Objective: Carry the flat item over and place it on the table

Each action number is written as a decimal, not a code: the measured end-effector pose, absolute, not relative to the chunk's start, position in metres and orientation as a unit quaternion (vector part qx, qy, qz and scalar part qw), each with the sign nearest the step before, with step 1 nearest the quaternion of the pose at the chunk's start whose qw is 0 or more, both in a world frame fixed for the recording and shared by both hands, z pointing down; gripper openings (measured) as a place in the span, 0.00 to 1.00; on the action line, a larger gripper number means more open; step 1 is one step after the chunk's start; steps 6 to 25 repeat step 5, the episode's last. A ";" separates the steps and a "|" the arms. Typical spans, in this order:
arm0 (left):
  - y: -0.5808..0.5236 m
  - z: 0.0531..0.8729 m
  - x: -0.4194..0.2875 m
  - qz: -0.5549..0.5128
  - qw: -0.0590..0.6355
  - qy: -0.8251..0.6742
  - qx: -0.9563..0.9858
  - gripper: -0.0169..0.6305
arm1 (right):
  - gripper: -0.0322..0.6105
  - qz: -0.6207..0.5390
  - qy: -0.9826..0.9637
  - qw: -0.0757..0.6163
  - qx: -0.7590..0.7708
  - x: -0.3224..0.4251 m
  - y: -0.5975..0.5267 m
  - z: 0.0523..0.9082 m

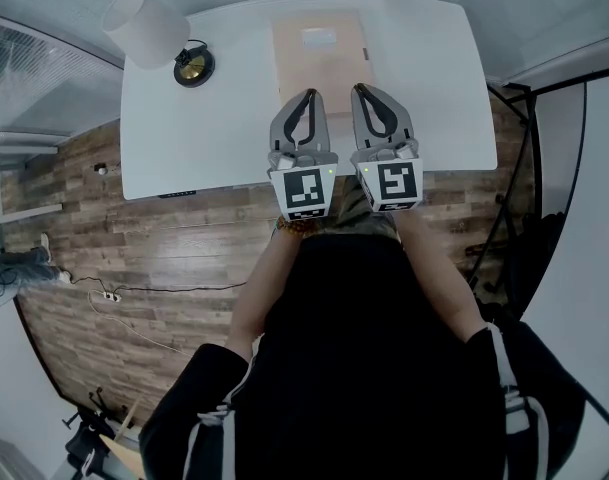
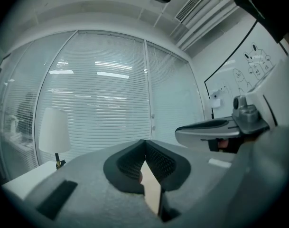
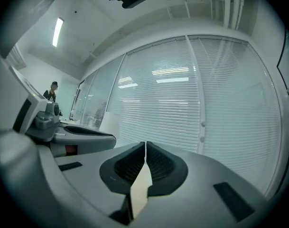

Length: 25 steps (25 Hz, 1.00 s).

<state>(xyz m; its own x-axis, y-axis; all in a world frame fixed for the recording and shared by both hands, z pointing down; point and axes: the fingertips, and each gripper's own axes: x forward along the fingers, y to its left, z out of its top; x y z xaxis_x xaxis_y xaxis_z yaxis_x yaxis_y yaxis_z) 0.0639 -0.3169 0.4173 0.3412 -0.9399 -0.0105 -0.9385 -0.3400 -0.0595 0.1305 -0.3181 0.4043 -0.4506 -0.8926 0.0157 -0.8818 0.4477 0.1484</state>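
Observation:
A flat tan card-like item (image 1: 319,48) shows over the far middle of the white table (image 1: 204,118); whether it rests on the top I cannot tell. My left gripper (image 1: 308,94) and right gripper (image 1: 358,89) point level, side by side at its near edge. In the left gripper view the left gripper (image 2: 144,144) is shut, with the item's beige edge (image 2: 153,186) pinched between the pads. In the right gripper view the right gripper (image 3: 145,145) is shut the same way on the item (image 3: 140,189).
A white lamp (image 1: 144,26) with a round dark-and-gold base (image 1: 194,67) stands at the table's far left. Wood flooring lies before the table's near edge. A black stand (image 1: 504,208) is at the right. Glass walls with blinds (image 2: 101,94) lie ahead.

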 end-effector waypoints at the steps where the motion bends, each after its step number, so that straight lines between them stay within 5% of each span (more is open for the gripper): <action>1: -0.318 0.418 0.063 -0.016 0.028 0.574 -0.818 0.05 | 0.07 -0.060 -0.850 0.048 0.522 0.130 -0.318 0.406; 25: -0.321 0.425 0.057 -0.030 0.021 0.578 -0.815 0.05 | 0.07 -0.058 -0.850 0.052 0.521 0.129 -0.319 0.409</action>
